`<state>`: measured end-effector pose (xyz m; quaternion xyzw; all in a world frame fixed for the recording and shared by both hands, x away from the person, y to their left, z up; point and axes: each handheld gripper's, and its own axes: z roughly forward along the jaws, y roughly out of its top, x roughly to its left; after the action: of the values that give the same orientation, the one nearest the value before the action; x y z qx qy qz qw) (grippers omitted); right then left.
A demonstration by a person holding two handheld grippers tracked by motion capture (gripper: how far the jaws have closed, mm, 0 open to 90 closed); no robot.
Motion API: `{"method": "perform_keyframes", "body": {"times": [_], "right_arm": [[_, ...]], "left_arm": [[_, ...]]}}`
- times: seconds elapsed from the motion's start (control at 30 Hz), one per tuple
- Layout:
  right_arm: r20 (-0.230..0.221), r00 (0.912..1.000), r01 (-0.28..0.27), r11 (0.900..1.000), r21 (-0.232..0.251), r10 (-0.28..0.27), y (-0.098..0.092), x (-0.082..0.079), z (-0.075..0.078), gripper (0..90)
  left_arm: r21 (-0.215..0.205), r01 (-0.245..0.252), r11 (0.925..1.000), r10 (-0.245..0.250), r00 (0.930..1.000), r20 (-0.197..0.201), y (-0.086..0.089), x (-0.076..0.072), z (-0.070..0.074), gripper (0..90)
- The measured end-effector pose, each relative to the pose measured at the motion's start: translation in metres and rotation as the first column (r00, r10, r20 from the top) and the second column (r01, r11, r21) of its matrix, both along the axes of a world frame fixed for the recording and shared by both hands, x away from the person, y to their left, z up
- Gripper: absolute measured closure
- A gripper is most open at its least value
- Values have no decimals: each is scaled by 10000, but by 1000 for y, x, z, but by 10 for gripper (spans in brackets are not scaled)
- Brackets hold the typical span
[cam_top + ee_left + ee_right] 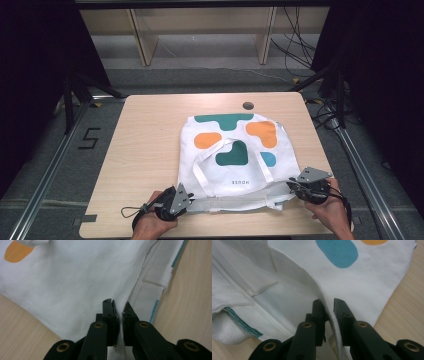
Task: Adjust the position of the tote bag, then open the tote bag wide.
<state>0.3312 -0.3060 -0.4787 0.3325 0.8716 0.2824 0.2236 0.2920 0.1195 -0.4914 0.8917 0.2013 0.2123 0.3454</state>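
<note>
A white tote bag (232,150) with teal, orange and blue shapes lies flat on the table, its mouth toward the near edge and its straps folded over it. My left gripper (187,199) is at the bag's near left corner, shut on the white fabric of the bag's rim (119,320). My right gripper (291,186) is at the near right corner, jaws closed on the hemmed edge of the tote bag (329,315). In the right gripper view the bag's inside and a teal-stitched seam (242,322) show at the left.
The light wooden table (145,150) has a dark round hole (248,105) near its far edge. Bare wood lies to the left of the bag. Wooden shelf legs (142,40) and cables stand on the floor beyond the table. Metal frame rails run along both sides.
</note>
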Motion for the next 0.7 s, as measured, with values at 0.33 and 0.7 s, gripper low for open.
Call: {"method": "perform_keyframes", "body": {"times": [0.33,0.7], "right_arm": [[26,10000,-83,9999,-98,84,3,3,0,795],[322,9994,-142,9990,428,128,-1,3,5,858]], "left_arm": [[90,65,9999,-66,9999,120,2,-12,1,846],[-368,147,9992,-116,9964,837,6,-14,17,856]]}}
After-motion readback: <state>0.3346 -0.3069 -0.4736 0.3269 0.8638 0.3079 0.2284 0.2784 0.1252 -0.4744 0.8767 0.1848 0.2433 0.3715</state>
